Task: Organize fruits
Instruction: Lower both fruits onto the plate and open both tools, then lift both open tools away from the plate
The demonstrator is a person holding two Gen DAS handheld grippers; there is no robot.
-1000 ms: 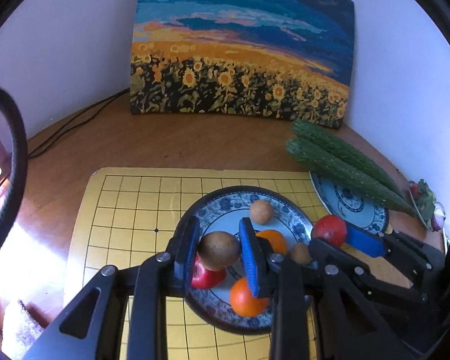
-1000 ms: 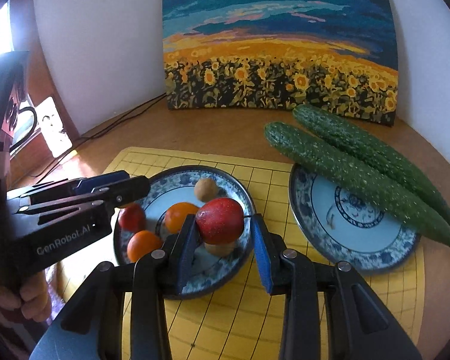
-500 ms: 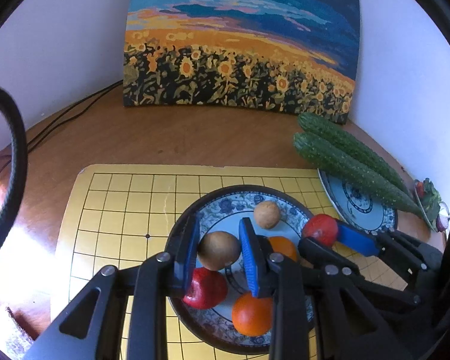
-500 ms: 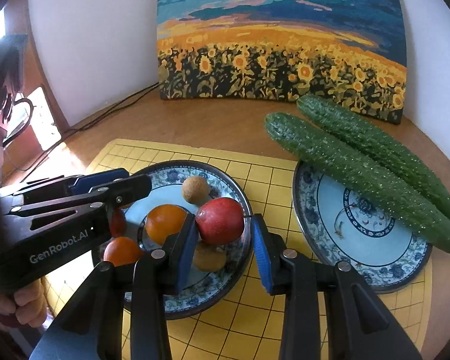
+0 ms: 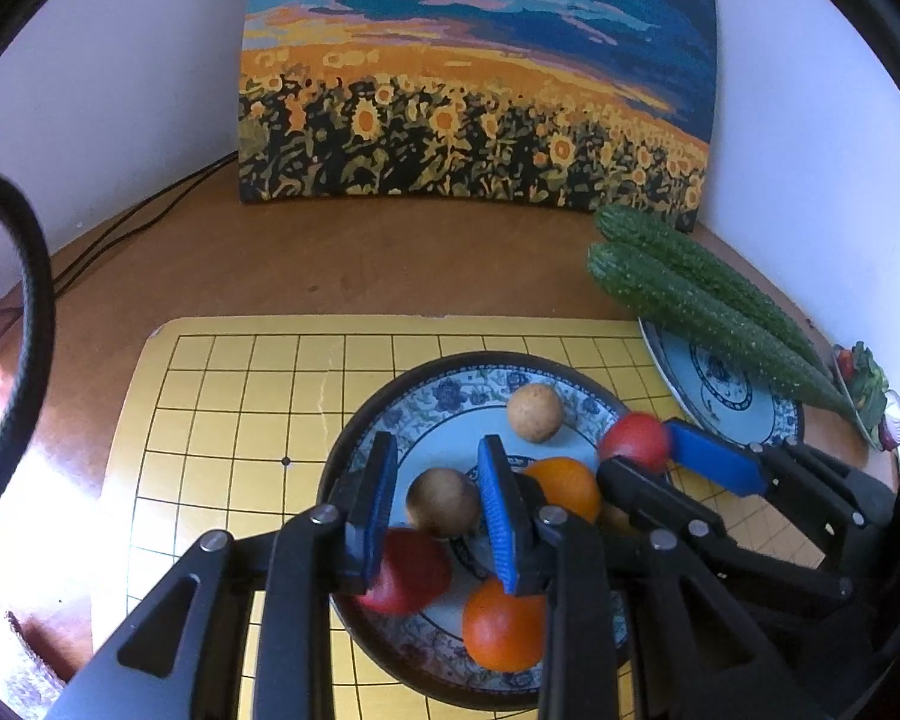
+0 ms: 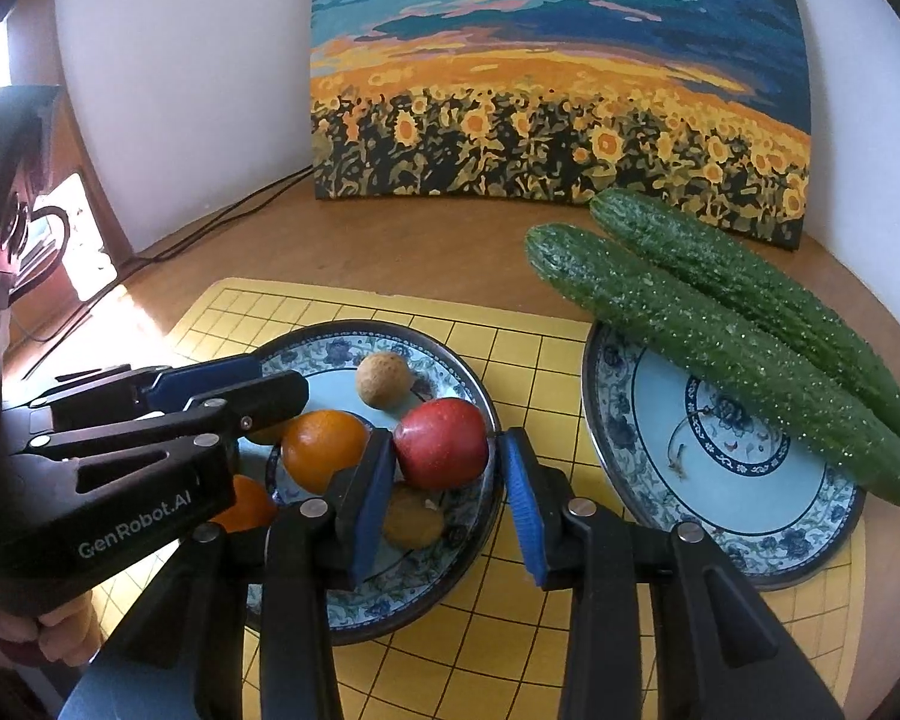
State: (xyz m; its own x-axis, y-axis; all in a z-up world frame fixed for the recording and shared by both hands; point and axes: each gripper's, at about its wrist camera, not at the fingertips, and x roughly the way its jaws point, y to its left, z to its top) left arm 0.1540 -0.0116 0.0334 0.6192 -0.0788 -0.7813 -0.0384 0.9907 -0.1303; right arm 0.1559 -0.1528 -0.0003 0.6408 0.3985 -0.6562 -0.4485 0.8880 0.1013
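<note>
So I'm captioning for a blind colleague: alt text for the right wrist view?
The right gripper, its fingers just opening, brackets a red apple over a plate of fruit. Beside it, two cucumbers lie across a second plate.

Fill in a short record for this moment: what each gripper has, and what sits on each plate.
left gripper: shut on a brown fruit, over the fruit plate
right gripper: jaws have just been opening; red apple between them, one pad clear of it
fruit plate: two oranges, second apple, two more brown fruits
other plate: two cucumbers across its far rim
under both plates: yellow grid mat
</note>
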